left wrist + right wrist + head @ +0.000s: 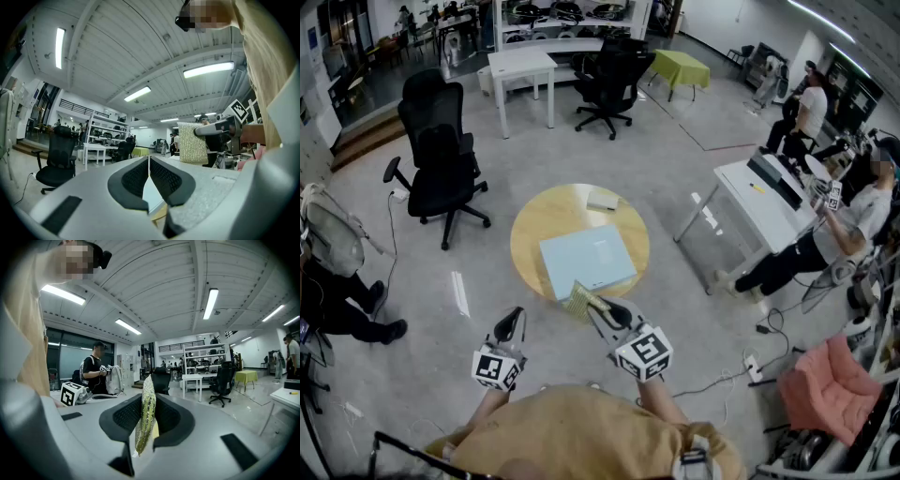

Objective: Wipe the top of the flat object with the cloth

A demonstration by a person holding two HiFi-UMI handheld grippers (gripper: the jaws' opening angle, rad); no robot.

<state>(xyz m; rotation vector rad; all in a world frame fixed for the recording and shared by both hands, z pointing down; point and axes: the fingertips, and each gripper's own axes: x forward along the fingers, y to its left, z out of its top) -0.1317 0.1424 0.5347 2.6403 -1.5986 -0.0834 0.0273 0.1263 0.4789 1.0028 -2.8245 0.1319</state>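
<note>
A light blue flat object [587, 260] lies on a round yellow table [532, 228]. A yellowish-green cloth [580, 300] hangs over the table's near edge, pinched in my right gripper [598, 307]. In the right gripper view the cloth [146, 414] stands edge-on between the shut jaws. My left gripper [515, 322] is held left of the table's near edge, shut with nothing in it. In the left gripper view its jaws [149, 171] meet, and the cloth [192, 143] shows at the right.
A small white object [602, 200] lies at the table's far side. A black office chair [439, 159] stands to the left, a white desk [754, 212] with a seated person to the right. A pink chair [832, 389] is at the lower right. Cables cross the floor.
</note>
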